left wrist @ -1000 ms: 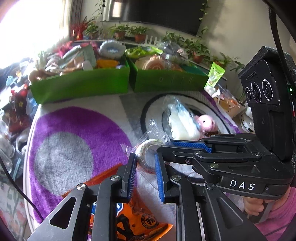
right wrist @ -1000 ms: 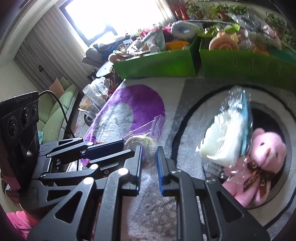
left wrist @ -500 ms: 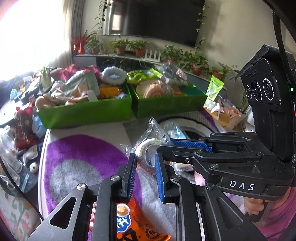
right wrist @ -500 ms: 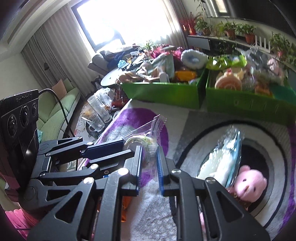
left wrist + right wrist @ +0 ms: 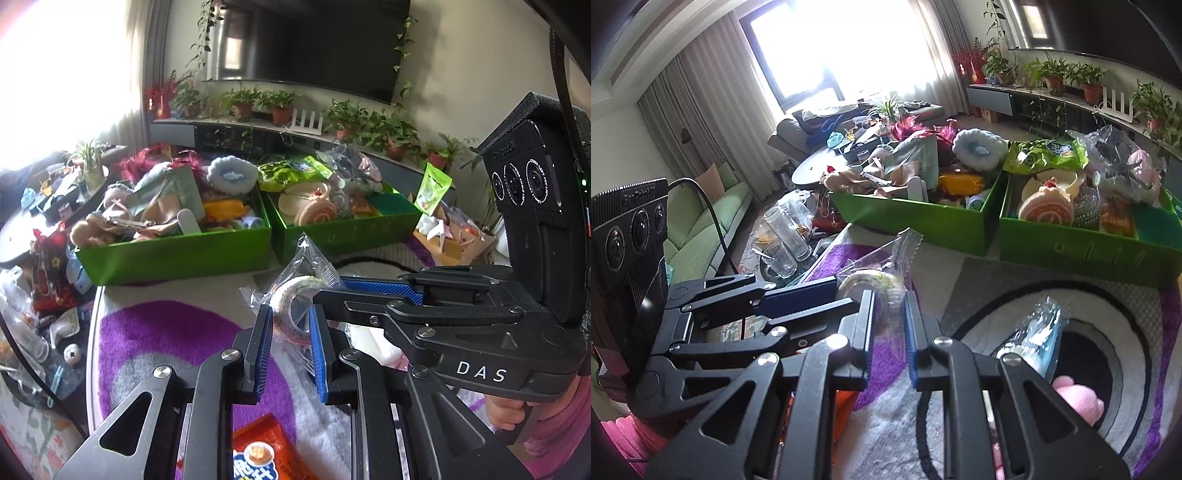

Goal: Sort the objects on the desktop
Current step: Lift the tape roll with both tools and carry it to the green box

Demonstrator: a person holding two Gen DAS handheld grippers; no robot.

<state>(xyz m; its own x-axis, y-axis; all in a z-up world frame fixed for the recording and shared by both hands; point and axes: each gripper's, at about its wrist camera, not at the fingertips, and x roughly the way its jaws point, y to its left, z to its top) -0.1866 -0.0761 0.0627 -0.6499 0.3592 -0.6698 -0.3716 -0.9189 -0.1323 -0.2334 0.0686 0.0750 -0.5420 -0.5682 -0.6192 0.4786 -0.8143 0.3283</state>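
Note:
A roll of tape in a clear plastic bag (image 5: 295, 295) hangs in the air above the purple and grey rug (image 5: 166, 332). My left gripper (image 5: 290, 321) is shut on it, blue pads pressing the roll from both sides. My right gripper (image 5: 890, 306) is shut on the same bag (image 5: 868, 277), pinching the plastic beside the roll. Each gripper shows in the other's view: the right one (image 5: 332, 291) comes in from the right, the left one (image 5: 834, 291) from the left. Two green boxes (image 5: 177, 254) (image 5: 351, 236), both full of mixed items, stand at the rug's far edge.
An orange snack packet (image 5: 258, 454) lies on the rug below my left gripper. A clear bag with a white and blue item (image 5: 1038, 339) and a pink plush toy (image 5: 1078, 398) lie on the rug's black ring. Glass jars (image 5: 786, 232) and clutter stand off the left edge.
Both grippers have risen together with the bagged tape roll held between them. The rug has dropped away below, and the green boxes and the far wall have come into fuller view.

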